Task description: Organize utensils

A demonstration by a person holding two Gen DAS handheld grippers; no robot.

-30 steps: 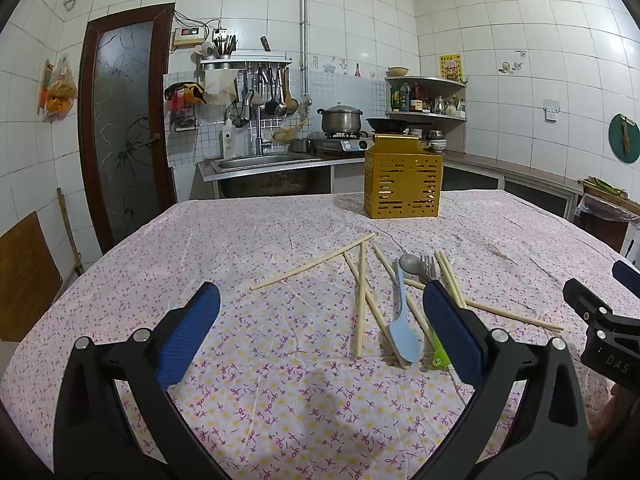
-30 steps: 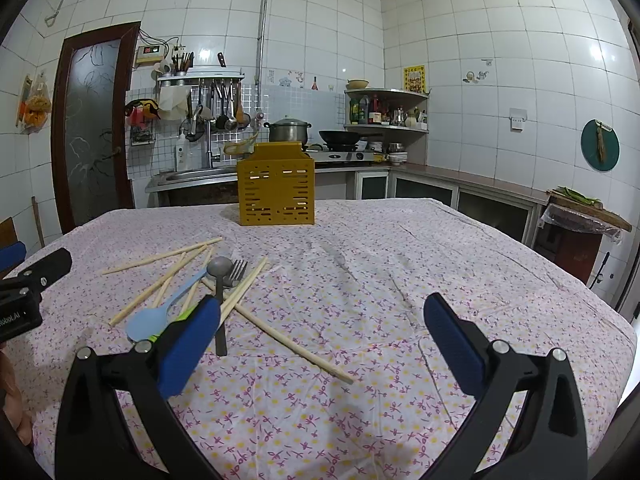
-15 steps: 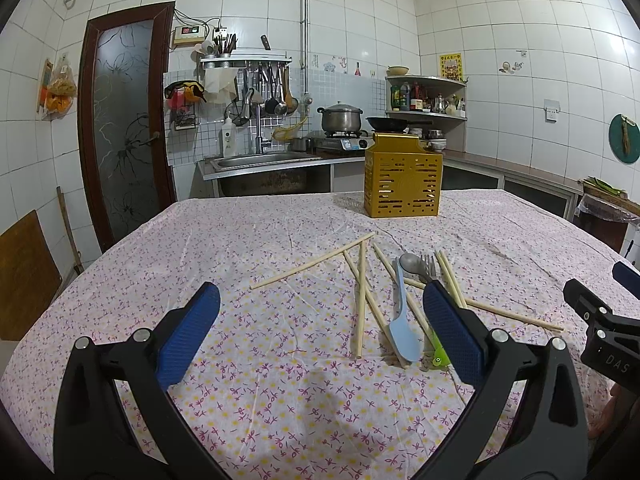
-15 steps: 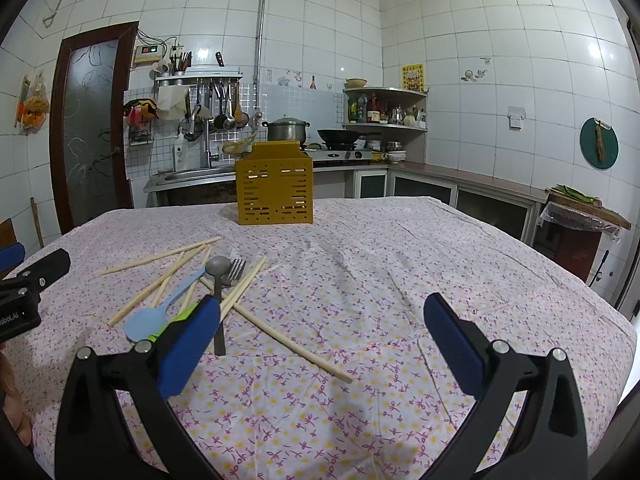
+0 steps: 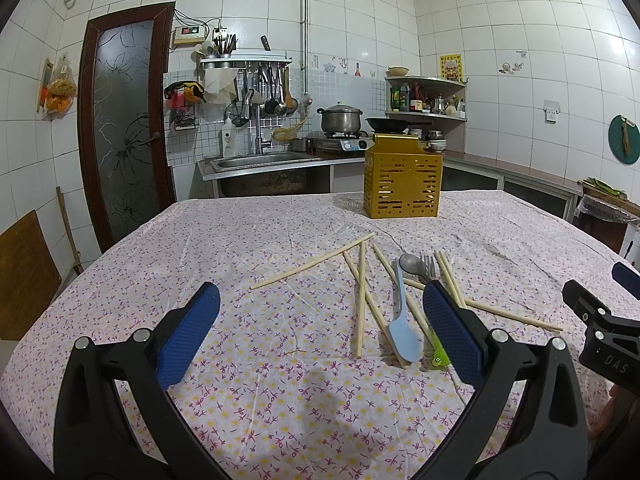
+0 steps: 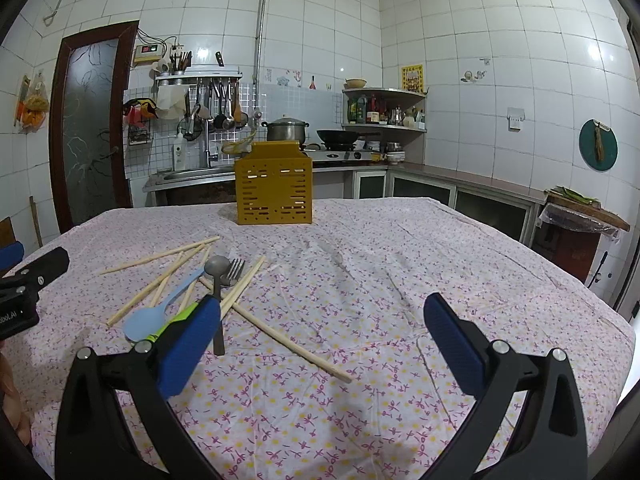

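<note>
Several wooden chopsticks (image 5: pixel 312 266) lie scattered mid-table with a light blue spoon (image 5: pixel 402 332), a metal spoon (image 5: pixel 412 264), a fork (image 5: pixel 429 265) and a green-handled utensil (image 5: pixel 438 350). They show in the right wrist view too: chopsticks (image 6: pixel 292 344), blue spoon (image 6: pixel 148 320), metal spoon (image 6: pixel 217 268), fork (image 6: pixel 234 272). A yellow slotted holder (image 5: pixel 402 182) (image 6: pixel 274 184) stands upright at the far side. My left gripper (image 5: pixel 320 328) is open and empty, just short of the pile. My right gripper (image 6: pixel 322 336) is open and empty, right of the pile.
The table wears a floral cloth (image 5: pixel 240 240). A wooden board (image 5: pixel 24 272) leans at the left. A sink counter (image 5: pixel 260 160) and a stove with a pot (image 5: pixel 340 120) stand behind. Each gripper's body shows at the edge of the other's view.
</note>
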